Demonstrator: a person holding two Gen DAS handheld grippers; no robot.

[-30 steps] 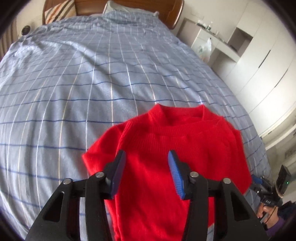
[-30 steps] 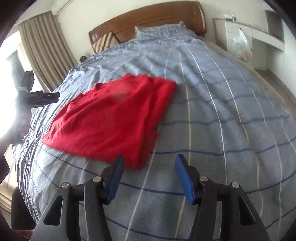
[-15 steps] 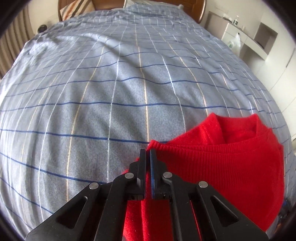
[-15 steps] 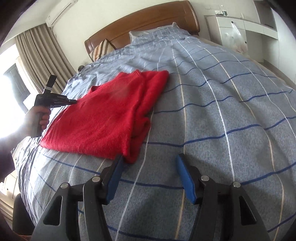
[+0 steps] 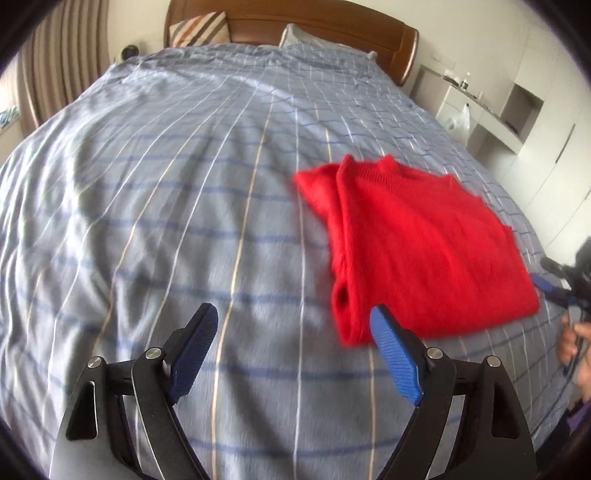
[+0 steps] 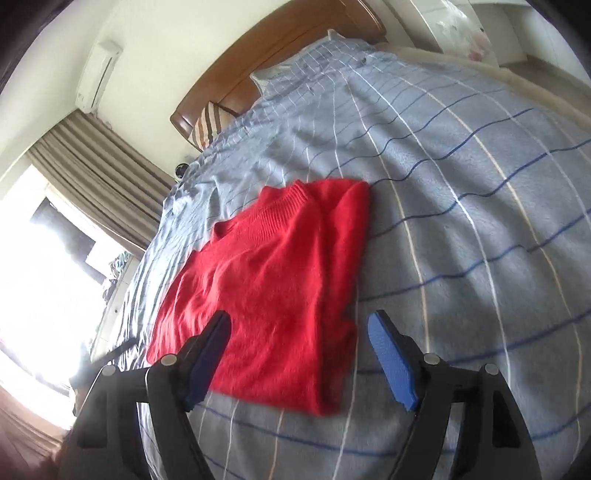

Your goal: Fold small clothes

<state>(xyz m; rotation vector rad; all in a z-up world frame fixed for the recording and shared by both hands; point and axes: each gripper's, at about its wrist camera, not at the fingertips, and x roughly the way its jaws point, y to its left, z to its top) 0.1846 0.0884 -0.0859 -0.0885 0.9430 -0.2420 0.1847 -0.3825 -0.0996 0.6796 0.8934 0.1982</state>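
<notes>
Closing on a single layer is the main risk seen from the left wrist view: the left gripper [image 5: 291,345] hangs with its jaws wide apart and empty above the bedspread [image 5: 147,221], and the sweater's [image 5: 424,254] near left edge shows a doubled fold with a loose tube-like opening. A pinch there that catches only the top layer would likely pull the fold open. The sweater lies flat on the bed, right of the gripper, collar toward the headboard [image 5: 332,22]; it is red, knitted, and blurred in this view.

From the right wrist view, the right gripper [image 6: 299,349] is also open and empty, poised over the sweater's [image 6: 266,280] near hem corner. The right side is folded inward, giving a straight edge. Dragging across the soft bedspread [image 6: 461,240] could bunch both fabrics. The left edge nears the bedside, so a pull that way could slide it off.
</notes>
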